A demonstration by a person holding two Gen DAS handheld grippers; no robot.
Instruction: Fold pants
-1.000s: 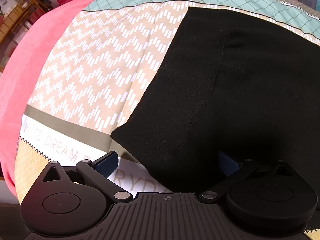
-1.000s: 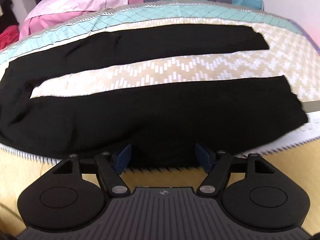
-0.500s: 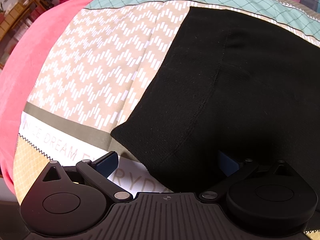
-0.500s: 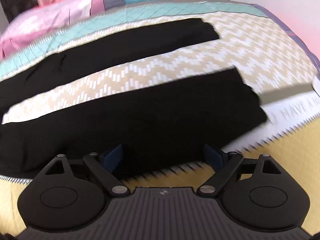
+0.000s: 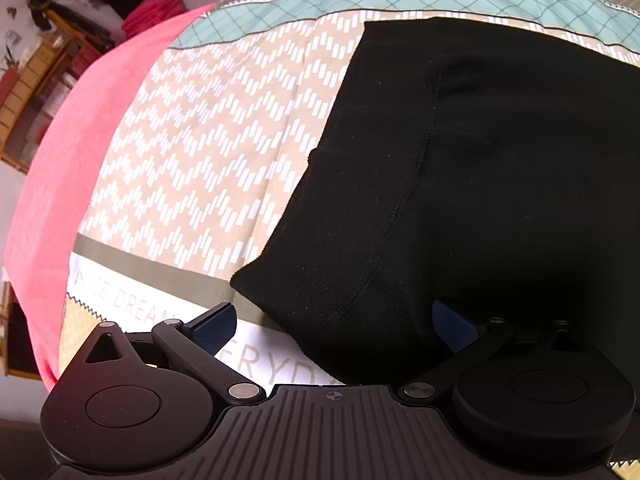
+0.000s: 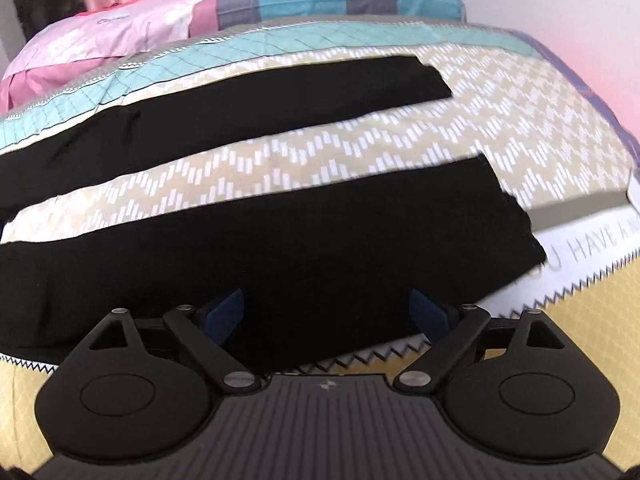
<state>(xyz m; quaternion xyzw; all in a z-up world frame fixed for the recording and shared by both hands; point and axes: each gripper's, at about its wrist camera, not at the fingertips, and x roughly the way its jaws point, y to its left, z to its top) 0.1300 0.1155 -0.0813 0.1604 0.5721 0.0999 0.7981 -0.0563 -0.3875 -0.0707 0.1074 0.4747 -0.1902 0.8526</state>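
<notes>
Black pants [image 5: 480, 184] lie flat on a patterned bedspread [image 5: 208, 160]. The left wrist view shows the waistband end, with its near corner between my open left gripper's [image 5: 332, 324] fingers. The right wrist view shows both legs [image 6: 280, 240] spread apart, running left to right, with the cuffs at the right. My right gripper [image 6: 326, 312] is open over the near edge of the nearer leg, holding nothing.
Pink and striped pillows [image 6: 280, 4] lie at the head of the bed. A pink blanket [image 5: 80, 152] hangs at the bed's left side. A wooden shelf [image 5: 36, 92] stands beyond it. A white wall [image 6: 560, 8] runs along the right.
My right gripper has shifted right along the nearer leg toward the cuffs. The left gripper has barely moved and stays open at the waistband corner.
</notes>
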